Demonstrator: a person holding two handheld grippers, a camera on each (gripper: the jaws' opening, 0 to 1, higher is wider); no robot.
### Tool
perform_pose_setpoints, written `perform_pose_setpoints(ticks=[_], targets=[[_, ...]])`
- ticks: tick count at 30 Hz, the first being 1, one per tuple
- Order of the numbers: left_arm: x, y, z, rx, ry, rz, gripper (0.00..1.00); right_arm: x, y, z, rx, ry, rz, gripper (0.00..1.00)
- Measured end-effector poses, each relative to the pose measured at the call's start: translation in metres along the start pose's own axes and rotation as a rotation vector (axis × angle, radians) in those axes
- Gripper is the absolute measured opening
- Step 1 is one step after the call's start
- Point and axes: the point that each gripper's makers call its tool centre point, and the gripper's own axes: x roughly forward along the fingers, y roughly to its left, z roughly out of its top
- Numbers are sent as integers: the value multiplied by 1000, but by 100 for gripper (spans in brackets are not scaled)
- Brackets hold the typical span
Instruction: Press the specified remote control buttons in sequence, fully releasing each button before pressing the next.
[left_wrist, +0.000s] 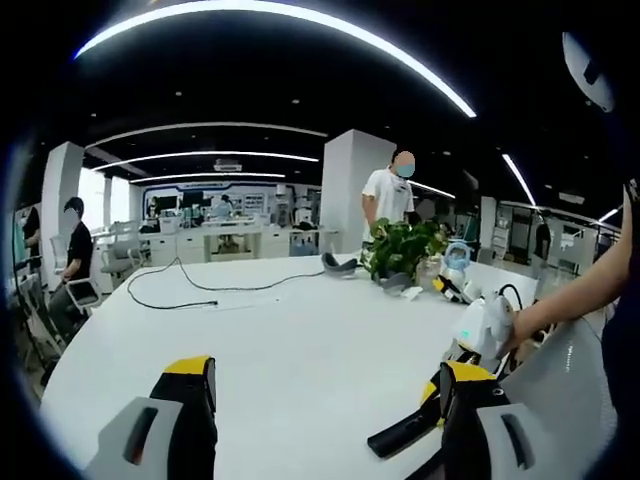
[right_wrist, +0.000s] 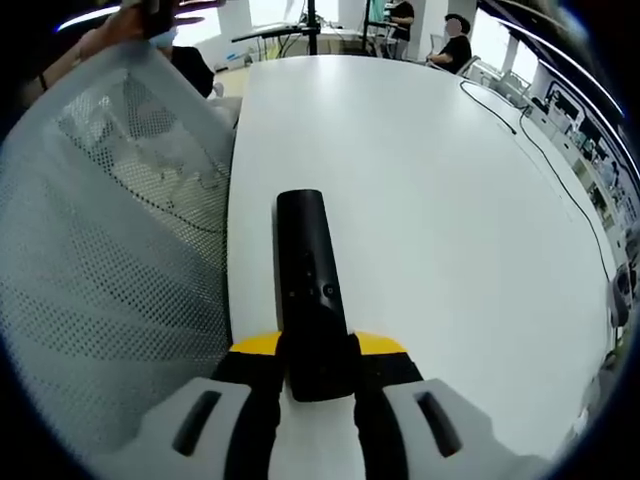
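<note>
A black remote control (right_wrist: 308, 270) lies lengthwise on the white table (right_wrist: 450, 200), buttons facing up. My right gripper (right_wrist: 318, 360) is shut on its near end, with a yellow-tipped jaw on each side. In the left gripper view the remote's far end (left_wrist: 400, 436) sticks out low over the table (left_wrist: 300, 330) from the right, and a person's hand holds the right gripper (left_wrist: 436, 398) there. My left gripper (left_wrist: 325, 375) stands open above the table with nothing between its jaws, just left of the remote.
A white mesh chair back (right_wrist: 100, 260) stands close against the table edge beside the remote. At the far side are a potted plant (left_wrist: 403, 247), a black cable (left_wrist: 200, 290) and small devices (left_wrist: 455, 275). A person (left_wrist: 390, 195) stands beyond; another sits at the left.
</note>
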Motion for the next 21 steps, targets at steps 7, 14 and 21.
perform_pose_setpoints(ticks=[7, 14, 21], targets=[[0, -3, 2, 21, -10, -9, 97, -1, 0, 0, -22, -26, 14, 25], [1, -4, -2, 17, 6, -14, 97, 0, 0, 0, -20, -20, 9, 25], [3, -8, -8, 67, 41, -20, 97, 0, 1, 0, -12, -19, 1, 25]])
